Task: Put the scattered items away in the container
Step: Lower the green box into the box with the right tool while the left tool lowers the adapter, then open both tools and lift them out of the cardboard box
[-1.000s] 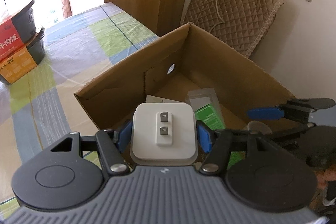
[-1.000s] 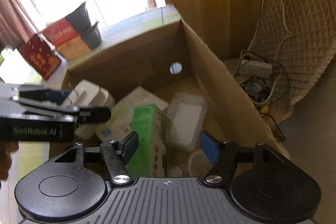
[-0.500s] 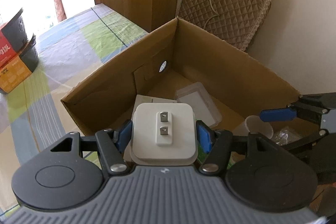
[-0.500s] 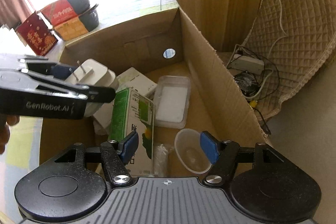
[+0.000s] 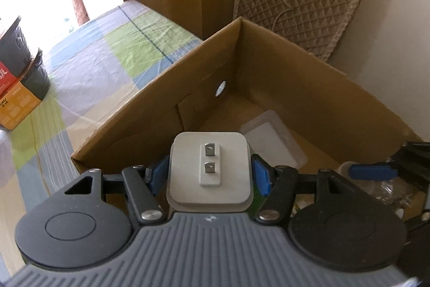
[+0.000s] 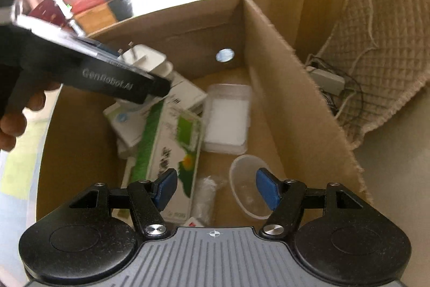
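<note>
left tongs (image 5: 211,175): pinching a white plug (image 5: 209,168) by its two sides, prongs facing the camera.
right tongs (image 6: 216,188): spread, nothing between the pads, hanging over the near end of the box (image 6: 295,104).
plug position: above the box's near left corner, over the interior; in the right view (image 6: 145,59) it sits clear of the items below, not touching them.
key relation: box floor lies straight below and ahead of the plug; the left tongs are the only ones loaded, so a drop would turn on them alone.
box contents: green carton (image 6: 174,149), white packet (image 6: 126,123), clear tray (image 6: 227,117), clear lid (image 6: 247,187), crumpled wrap (image 6: 205,192).
landing spot (judgement): free cardboard shows at the far end by the round hole (image 6: 225,55); directly under the plug lies the packet.
left view only: checked surface (image 5: 88,63), plug's prong face, plug held level.
right view only: stacked contents, the plug's height above them, a hand (image 6: 16,114) on the left tool.
scattered items left on the surface: cannot tell; little of it is in view.
</note>
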`<state>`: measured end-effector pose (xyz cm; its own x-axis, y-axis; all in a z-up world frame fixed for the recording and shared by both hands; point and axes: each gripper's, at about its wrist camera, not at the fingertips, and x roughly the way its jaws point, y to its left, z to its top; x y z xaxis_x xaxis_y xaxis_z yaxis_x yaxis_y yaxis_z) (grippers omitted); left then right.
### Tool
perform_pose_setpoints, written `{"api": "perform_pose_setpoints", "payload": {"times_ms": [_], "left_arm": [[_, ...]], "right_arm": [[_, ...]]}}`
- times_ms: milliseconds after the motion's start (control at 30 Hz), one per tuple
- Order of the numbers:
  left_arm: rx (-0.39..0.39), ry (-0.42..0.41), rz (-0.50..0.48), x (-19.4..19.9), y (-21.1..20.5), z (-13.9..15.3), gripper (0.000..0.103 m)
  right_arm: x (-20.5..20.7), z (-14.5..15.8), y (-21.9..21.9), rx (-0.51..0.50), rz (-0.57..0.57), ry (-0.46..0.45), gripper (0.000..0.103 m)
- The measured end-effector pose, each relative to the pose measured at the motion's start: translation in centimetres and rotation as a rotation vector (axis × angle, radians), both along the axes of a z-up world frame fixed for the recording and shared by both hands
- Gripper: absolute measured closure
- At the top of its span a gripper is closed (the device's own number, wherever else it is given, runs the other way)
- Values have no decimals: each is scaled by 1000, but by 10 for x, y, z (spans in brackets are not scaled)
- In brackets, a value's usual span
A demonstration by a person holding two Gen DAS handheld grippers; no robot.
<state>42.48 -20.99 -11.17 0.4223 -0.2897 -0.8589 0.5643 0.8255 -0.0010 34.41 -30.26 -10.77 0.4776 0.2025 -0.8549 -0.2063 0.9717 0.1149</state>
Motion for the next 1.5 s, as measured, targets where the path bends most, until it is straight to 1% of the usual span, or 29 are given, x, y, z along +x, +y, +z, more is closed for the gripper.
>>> {"api": "perform_pose_setpoints", "payload": {"times_ms": [167,233,300,400,467,733,800,867,1200,1333,1433,1467,1500], "left_arm": [[13,31,10,12,-9,-8,41],[11,27,25,14,-9,-8,26],[1,22,40,14,-6,-7,22],[-10,19,41,13,-3,-5,20],[-5,16,44,11,-1,-4,13],[-28,14,65,1,13,3,13],[-37,6,62,-3,17,7,13],[-37,1,61,-6,17,10,13],[-75,-21,80,-19,31,25,13],[-74,-53,72,-34,36,35,13],[-82,-68,87,-44,42,43,12],[-92,-70,96,-48,46,46,12],[-102,-72,108,-52,50,48,12]], "right_arm": [[4,0,-5,39,-22,5,32],[4,0,-6,51,-23,7,32],[5,0,-7,60,-25,9,32],[6,0,-9,68,-26,11,32],[6,0,-8,62,-27,13,32],[5,1,-7,58,-31,17,30],[4,2,-6,62,-30,16,26],[3,3,-5,62,-29,13,24],[-2,8,-3,40,-40,1,24],[-9,15,-2,30,-55,-11,24],[-16,21,-2,26,-68,-25,24],[-18,23,-2,24,-72,-29,23],[-21,25,-2,23,-76,-34,13]]}}
